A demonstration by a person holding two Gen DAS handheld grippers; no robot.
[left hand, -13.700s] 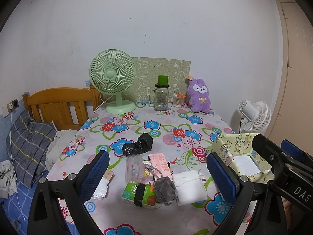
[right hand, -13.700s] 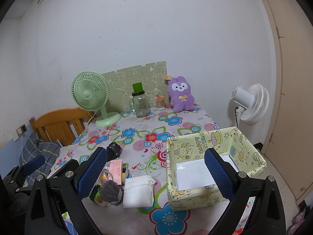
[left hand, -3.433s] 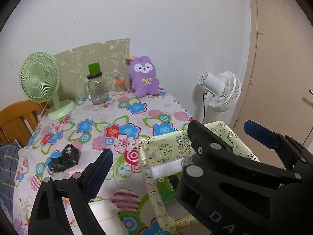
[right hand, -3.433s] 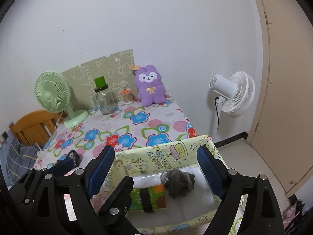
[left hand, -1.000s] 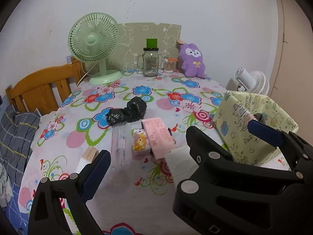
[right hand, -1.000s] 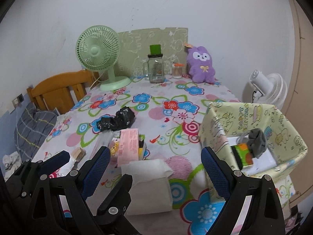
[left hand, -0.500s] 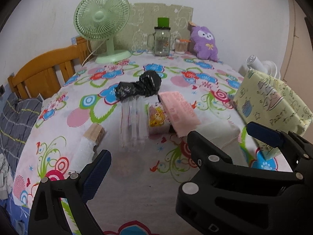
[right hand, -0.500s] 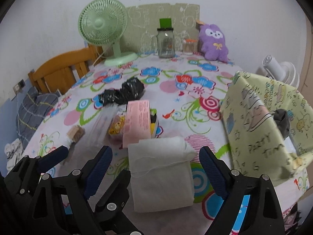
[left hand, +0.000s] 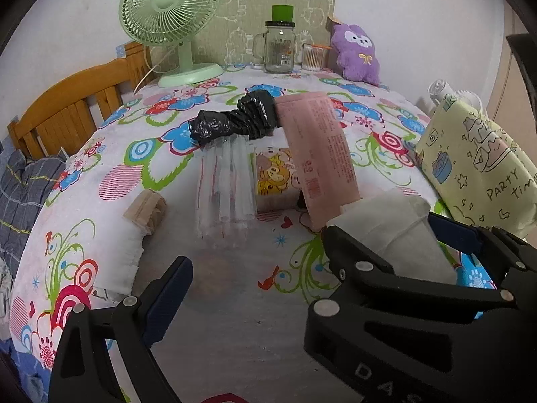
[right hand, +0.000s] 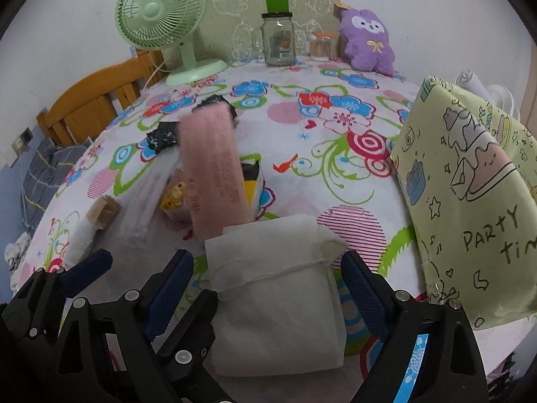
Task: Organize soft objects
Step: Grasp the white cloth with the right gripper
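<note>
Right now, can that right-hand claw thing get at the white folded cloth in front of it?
Probably yes. The right gripper is open, with its fingers either side of the white folded cloth, and nothing lies between them. The pink packet sits just behind the cloth.

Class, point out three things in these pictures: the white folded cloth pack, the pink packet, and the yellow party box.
White folded cloth pack (right hand: pixel 275 305), right wrist view, middle of its top face.
Pink packet (left hand: pixel 319 147), left wrist view, centre of its printed face.
Yellow party box (right hand: pixel 470 208), right wrist view, its outer wall.

The yellow-green box (right hand: pixel 470 194) reads "PARTY TIM…", and the right tongs (left hand: pixel 396 302) body shows "D A S".
</note>
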